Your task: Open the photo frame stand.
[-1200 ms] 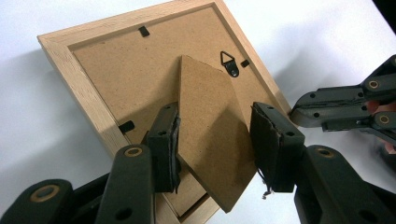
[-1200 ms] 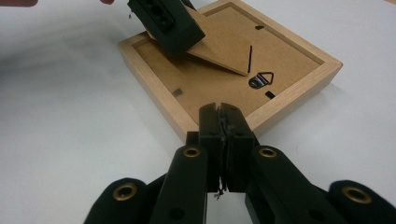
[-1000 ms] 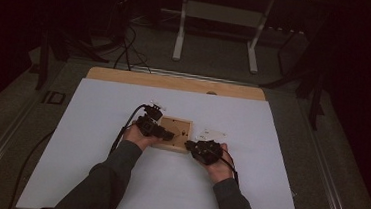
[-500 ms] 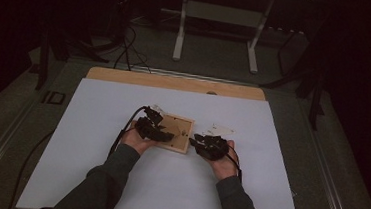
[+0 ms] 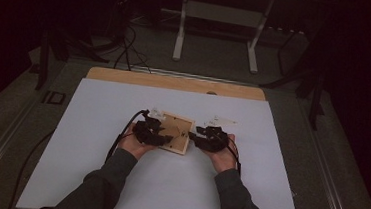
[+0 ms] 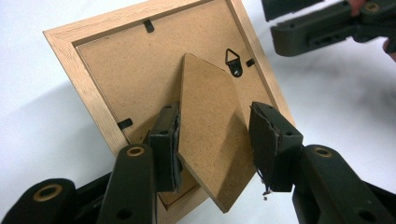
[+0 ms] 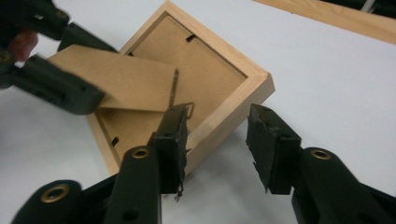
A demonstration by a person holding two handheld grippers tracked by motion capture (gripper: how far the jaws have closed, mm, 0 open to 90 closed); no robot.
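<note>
light wooden picture frame lies face-down on the white tabletop, brown fibreboard backing seated inside. left tool straddles its raised easel flap; grip cannot be told. right tool, released, has just been opening beside the frame's corner.

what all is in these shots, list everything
picture frame: one, light wood, face down mid-table
stand flap: one, brown board, hinged on the frame's back, raised between the left jaws
hanging hook: one, black, on the frame's back
table: one, white top with a wood strip at the far edge
white bits: a few, small, beyond the right hand; cannot tell what
left gripper: one, black, around the flap
right gripper: one, black, jaws have just been opening, frame corner between them
</note>
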